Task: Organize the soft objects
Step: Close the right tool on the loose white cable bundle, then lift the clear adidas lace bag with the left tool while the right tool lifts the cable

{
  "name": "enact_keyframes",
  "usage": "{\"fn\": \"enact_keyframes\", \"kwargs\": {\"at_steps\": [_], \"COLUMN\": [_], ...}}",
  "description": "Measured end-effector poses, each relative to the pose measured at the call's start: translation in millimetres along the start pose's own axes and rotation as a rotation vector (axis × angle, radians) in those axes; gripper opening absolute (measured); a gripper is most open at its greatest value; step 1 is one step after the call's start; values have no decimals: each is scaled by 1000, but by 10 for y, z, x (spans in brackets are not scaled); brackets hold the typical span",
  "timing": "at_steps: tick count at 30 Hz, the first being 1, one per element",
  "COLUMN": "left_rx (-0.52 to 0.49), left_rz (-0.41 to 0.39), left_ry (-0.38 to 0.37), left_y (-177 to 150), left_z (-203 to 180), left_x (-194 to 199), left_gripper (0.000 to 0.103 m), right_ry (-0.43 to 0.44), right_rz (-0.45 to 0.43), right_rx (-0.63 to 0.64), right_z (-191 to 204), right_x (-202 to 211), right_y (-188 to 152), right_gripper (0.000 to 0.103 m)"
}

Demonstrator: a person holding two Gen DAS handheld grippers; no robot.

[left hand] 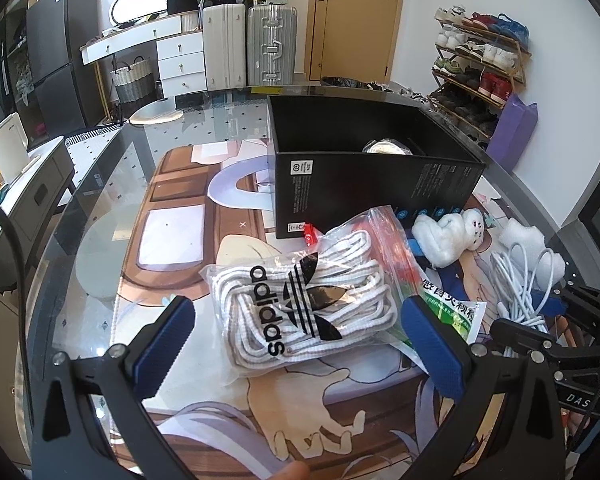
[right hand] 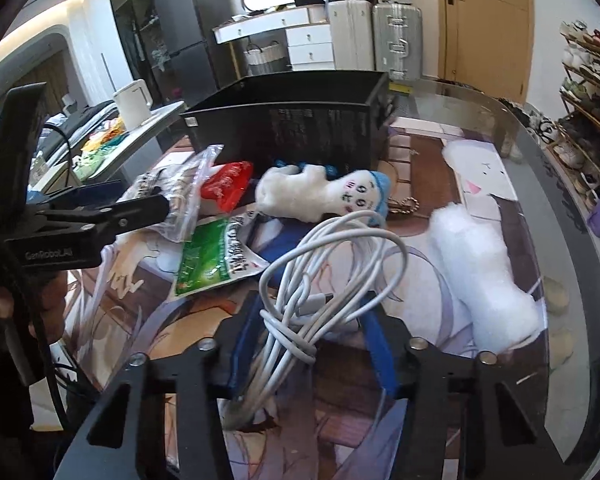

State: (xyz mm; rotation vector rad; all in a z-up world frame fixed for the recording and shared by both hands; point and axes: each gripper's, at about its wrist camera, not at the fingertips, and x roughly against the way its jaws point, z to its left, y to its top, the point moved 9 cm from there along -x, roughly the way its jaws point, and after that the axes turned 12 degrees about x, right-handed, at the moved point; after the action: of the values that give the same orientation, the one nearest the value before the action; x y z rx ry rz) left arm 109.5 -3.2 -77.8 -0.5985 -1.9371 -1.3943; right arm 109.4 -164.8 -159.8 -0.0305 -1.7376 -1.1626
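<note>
**Right gripper clamped on cable bundle; left gripper wide over lace bag**

Right gripper (right hand: 306,344): blue pads drawn in narrow on the white cable bundle (right hand: 320,280). The knotted waist of the bundle sits between the pads, loops fanning out toward 12 o'clock, the rest trailing down toward 6. The bundle appears lifted off the printed mat (right hand: 420,216), though contact beneath it cannot be seen.

Left gripper (left hand: 300,336): jaws spread wide, one pad at 9 o'clock and one at 3 o'clock of the clear bag of white laces (left hand: 300,300). Neither pad touches the bag, which lies flat on the mat with its logo facing up. The right-hand pad overlaps a green-and-white sachet (left hand: 456,312) in the view.

Black box (left hand: 372,160): open top, standing on the mat at 12 o'clock from the lace bag, just beyond it. Something pale lies inside, too little showing to name.

Other soft things, left wrist view:
- White plush toy (left hand: 448,236) at 2 o'clock from the lace bag, close against the box's front wall.
- White foam piece (left hand: 528,244) at 3 o'clock from the plush, near the table edge.
- Red packet (left hand: 392,248) inside a zip bag under the lace bag's upper edge.

Right wrist view: plush at 12 o'clock from the cable loops, foam piece at 3 o'clock, green sachet at 9 o'clock. A person's hand (right hand: 4,300) shows at far left, gripping the left tool's handle.
</note>
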Motion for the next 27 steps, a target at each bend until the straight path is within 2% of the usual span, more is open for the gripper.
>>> {"fn": "enact_keyframes", "kwargs": {"at_steps": [4, 12, 18, 22, 27], "left_rx": [18, 43, 16, 35, 36], "left_rz": [8, 65, 102, 136, 132], "left_ry": [-7, -78, -20, -21, -16], "left_y": [-2, -28, -49, -68, -66], "left_z": [38, -75, -103, -96, -93], "left_x": [-5, -71, -228, -299, -300], "left_gripper": [103, 103, 103, 103, 103], "right_ry": [9, 12, 18, 19, 20], "right_rz": [-5, -12, -15, -15, -15], "right_rx": [6, 2, 5, 5, 6], "right_z": [22, 23, 21, 22, 19], "right_x": [-5, 2, 10, 12, 12], "right_y": [-3, -13, -21, -20, -22], "right_gripper": [45, 45, 45, 45, 45]}}
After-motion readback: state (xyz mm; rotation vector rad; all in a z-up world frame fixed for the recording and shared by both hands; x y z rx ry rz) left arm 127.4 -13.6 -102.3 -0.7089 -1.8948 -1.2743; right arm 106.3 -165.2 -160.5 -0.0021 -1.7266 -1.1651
